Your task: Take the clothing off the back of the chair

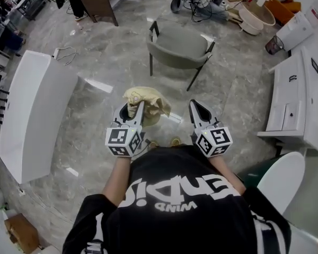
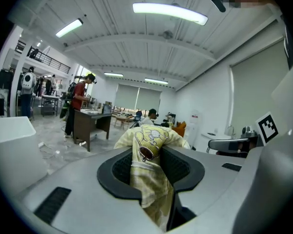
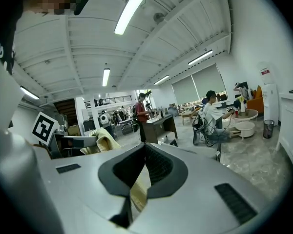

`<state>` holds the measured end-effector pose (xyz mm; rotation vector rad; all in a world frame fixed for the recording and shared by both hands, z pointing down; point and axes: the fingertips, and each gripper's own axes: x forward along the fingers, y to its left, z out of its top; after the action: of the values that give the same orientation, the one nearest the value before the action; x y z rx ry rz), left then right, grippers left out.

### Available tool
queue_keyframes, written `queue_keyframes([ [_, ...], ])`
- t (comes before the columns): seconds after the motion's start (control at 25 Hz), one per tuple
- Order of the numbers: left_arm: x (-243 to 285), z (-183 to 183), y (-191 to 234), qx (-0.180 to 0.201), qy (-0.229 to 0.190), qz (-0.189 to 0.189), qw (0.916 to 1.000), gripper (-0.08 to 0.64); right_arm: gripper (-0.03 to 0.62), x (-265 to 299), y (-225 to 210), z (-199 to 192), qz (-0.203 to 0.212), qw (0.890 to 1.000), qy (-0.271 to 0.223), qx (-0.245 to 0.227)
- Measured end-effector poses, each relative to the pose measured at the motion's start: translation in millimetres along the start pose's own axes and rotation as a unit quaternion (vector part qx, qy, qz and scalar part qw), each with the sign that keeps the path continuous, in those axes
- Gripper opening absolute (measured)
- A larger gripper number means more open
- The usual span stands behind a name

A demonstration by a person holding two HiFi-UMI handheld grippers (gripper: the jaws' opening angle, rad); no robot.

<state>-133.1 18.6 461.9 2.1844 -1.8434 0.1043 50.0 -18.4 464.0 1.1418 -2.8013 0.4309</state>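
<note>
The pale yellow printed clothing (image 1: 147,102) hangs bunched from my left gripper (image 1: 133,111), which is shut on it. In the left gripper view the cloth (image 2: 149,143) fills the space between the jaws of that gripper (image 2: 149,154) and droops over their front. The grey chair (image 1: 180,47) stands farther ahead on the marble floor with a bare back. My right gripper (image 1: 196,108) is level beside the left, apart from the cloth, jaw tips together. In the right gripper view its jaws (image 3: 145,148) meet at the tip. The held clothing (image 3: 105,140) shows there at left.
A long white table (image 1: 34,115) stands at left and a white cabinet (image 1: 299,97) at right. A round white tabletop (image 1: 282,179) is near my right side. A brown desk (image 1: 98,1), a cream basin (image 1: 257,16) and clutter lie beyond the chair. People stand and sit far off.
</note>
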Motion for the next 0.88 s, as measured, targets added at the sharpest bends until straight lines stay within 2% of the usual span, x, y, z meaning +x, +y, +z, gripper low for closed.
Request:
queue_keyframes([
  [0.88, 1, -1, -9, -0.022, 0.009, -0.009, 0.9997, 0.132, 0.014, 3, -3, -1, 0.002, 1.0, 0.001, -0.007],
])
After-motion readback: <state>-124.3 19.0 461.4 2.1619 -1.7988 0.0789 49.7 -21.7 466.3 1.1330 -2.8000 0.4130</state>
